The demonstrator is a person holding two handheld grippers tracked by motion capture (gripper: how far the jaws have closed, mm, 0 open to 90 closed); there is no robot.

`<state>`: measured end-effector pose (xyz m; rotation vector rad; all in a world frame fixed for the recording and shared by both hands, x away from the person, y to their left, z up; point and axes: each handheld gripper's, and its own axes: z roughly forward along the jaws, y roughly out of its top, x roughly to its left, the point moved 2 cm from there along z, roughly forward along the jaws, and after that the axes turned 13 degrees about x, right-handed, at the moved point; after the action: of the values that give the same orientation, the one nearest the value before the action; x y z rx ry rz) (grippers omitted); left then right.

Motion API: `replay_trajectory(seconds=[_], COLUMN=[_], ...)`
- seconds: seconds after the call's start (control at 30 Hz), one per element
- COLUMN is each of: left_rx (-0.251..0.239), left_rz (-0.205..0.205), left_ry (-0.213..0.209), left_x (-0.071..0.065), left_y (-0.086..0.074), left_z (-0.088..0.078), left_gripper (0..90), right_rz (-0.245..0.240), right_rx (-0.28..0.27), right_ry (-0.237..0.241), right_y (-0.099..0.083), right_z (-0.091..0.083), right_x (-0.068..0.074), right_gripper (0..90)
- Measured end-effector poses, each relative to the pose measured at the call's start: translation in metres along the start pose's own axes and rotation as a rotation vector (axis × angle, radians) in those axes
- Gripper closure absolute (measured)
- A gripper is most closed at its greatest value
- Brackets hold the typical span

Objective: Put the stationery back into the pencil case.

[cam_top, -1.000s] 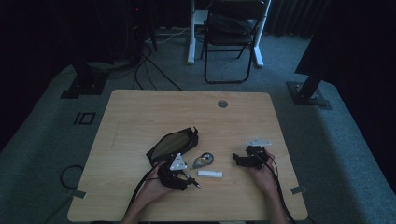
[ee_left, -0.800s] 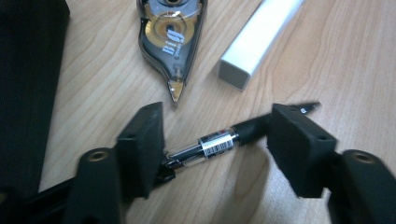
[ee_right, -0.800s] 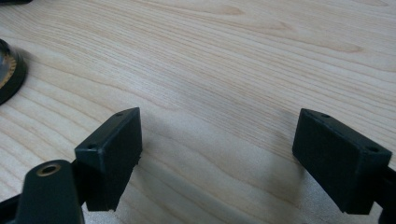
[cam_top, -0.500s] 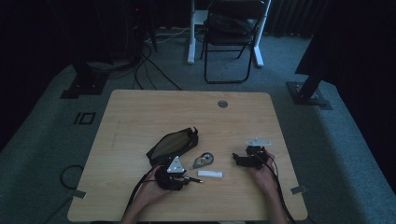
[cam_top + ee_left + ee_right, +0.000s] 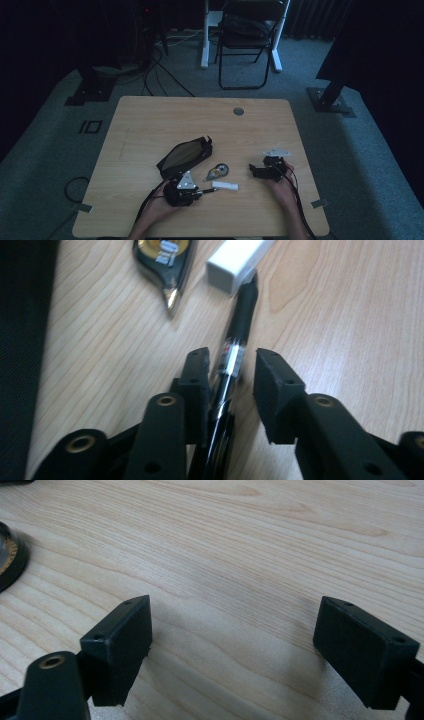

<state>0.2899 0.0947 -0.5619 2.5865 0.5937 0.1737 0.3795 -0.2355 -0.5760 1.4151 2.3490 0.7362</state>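
Note:
A black pen (image 5: 235, 347) lies on the wooden table (image 5: 150, 125), its far end touching a white rectangular block (image 5: 239, 260). My left gripper (image 5: 231, 367) straddles the pen. Its jaws have just been closing; the left pad (image 5: 197, 375) is against the barrel, while the right pad (image 5: 272, 385) stands a little apart. In the high view the left gripper (image 5: 199, 191) sits near the front edge, by the pen (image 5: 206, 191) and the block (image 5: 225, 186). My right gripper (image 5: 240, 645) rests open over bare wood, in the high view (image 5: 256, 171) at the right.
A black pouch (image 5: 185, 155) lies open just beyond the left gripper. A teardrop correction-tape dispenser (image 5: 216, 171) sits between the two grippers, its dark edge (image 5: 7, 560) left of the right jaws. A folding chair (image 5: 250, 35) stands behind the table.
The left gripper has edged slightly toward the near-left side of the table. The right hand and the things on the table have stayed put.

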Motion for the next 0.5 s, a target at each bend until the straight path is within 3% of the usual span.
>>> replay_trajectory(seconds=[0.2, 0.5], left_rx=[0.011, 0.035], left_rz=[0.009, 0.024], left_ry=[-0.003, -0.035], left_x=[0.0001, 0.0045], left_y=[0.0034, 0.0009], left_z=[0.0010, -0.0027], left_gripper=[64.8, 75.6], right_rz=[0.000, 0.000], right_rx=[0.000, 0.000], right_ry=[0.000, 0.000], right_y=[0.0000, 0.0000], right_z=[0.0000, 0.0000], right_x=[0.0000, 0.0000], right_gripper=[15.8, 15.8])
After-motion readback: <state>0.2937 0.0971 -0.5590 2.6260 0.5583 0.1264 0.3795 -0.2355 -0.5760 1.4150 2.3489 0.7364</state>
